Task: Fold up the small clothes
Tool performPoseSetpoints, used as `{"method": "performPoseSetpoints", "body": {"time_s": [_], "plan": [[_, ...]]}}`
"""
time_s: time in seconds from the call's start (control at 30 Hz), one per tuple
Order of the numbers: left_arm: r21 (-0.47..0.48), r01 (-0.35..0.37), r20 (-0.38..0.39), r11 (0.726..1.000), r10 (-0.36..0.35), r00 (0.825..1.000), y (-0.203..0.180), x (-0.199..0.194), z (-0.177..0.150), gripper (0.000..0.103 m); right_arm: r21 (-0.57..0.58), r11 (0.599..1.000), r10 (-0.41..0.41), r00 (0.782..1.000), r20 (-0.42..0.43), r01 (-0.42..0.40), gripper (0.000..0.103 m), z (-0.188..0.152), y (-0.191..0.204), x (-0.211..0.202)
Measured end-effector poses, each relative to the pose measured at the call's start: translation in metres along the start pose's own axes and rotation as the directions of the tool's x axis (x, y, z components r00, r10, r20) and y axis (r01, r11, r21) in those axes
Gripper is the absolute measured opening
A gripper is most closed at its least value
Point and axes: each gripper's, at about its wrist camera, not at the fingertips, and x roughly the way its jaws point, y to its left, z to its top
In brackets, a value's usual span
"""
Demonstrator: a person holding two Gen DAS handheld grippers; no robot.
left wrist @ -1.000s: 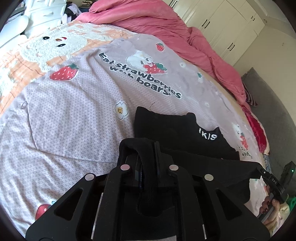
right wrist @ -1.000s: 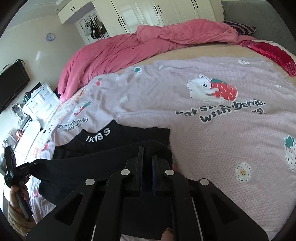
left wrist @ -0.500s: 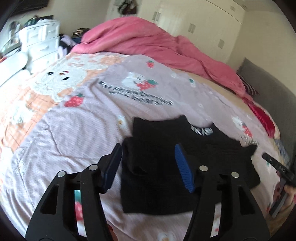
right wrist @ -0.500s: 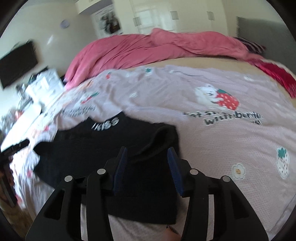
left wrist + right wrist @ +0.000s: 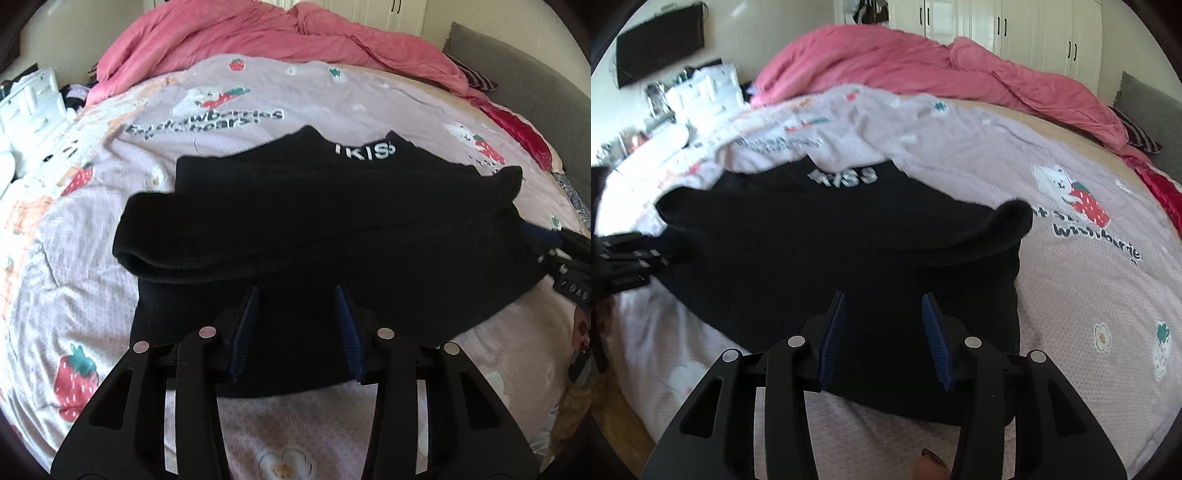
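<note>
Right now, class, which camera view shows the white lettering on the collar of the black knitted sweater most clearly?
The left wrist view: the white lettering on the black knitted sweater is sharp there, though a collar fold cuts off its ends. In the right wrist view the lettering shows more of the word, but it is motion-blurred and greyer.

FREE: printed bedspread point(image 5: 92, 280) bare left, right and in front of black garment point(image 5: 314, 221) | BLOCKED: pink duvet point(image 5: 280, 37) heaped along far edge | grey headboard point(image 5: 517, 81) at right

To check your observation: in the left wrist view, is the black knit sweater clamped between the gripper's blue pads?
No: the black knit sweater lies on the bed, untouched by the left gripper.
</note>
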Motion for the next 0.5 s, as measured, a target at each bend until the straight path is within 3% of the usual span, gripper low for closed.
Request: {"method": "performPoseSetpoints", "body": {"time_s": [0.1, 0.5], "plan": [[0.009, -0.008, -0.004, 1.000, 0.008, 1.000, 0.000, 0.005, 0.006, 0.034, 0.008, 0.999, -0.038, 0.999, -0.033, 0.039, 0.040, 0.001, -0.005, 0.018], [-0.030, -0.020, -0.030, 0.999, 0.019, 0.999, 0.008, 0.037, 0.040, 0.039, 0.048, 0.998, -0.049, 0.998, -0.034, 0.050, 0.040, 0.022, -0.017, 0.047]]}}
